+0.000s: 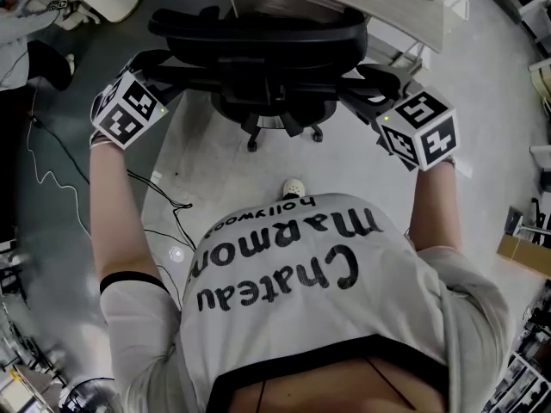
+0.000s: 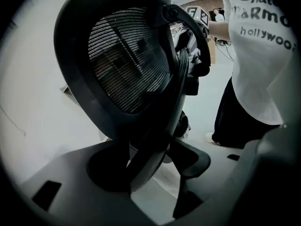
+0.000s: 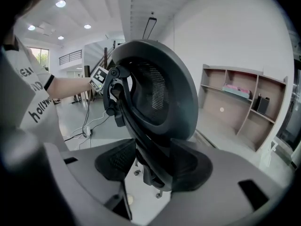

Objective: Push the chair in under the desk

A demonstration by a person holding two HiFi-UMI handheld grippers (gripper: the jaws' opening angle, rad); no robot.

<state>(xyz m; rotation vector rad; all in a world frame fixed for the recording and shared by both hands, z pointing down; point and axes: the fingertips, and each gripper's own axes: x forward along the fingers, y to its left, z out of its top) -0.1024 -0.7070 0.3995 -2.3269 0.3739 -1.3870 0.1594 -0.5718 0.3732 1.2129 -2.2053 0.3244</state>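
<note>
A black mesh-back office chair [image 1: 258,33] stands in front of me, its seat partly under the pale desk [image 1: 413,7] and its castor base [image 1: 284,127] on the floor. My left gripper [image 1: 164,67] is at the left edge of the backrest. In the left gripper view the backrest frame [image 2: 155,140] runs between the jaws of that gripper [image 2: 150,161] and lies against both pads. My right gripper [image 1: 370,89] is at the backrest's right edge. There the frame [image 3: 141,126] passes between the jaws of the right gripper [image 3: 153,166], with a sliver of floor showing beside the left pad.
Thin cables [image 1: 52,179] trail over the grey floor at my left, and a power strip [image 3: 87,132] lies on it. A cardboard box [image 1: 525,252] sits at the right edge. An open wooden shelf unit [image 3: 244,102] stands against the wall to the right.
</note>
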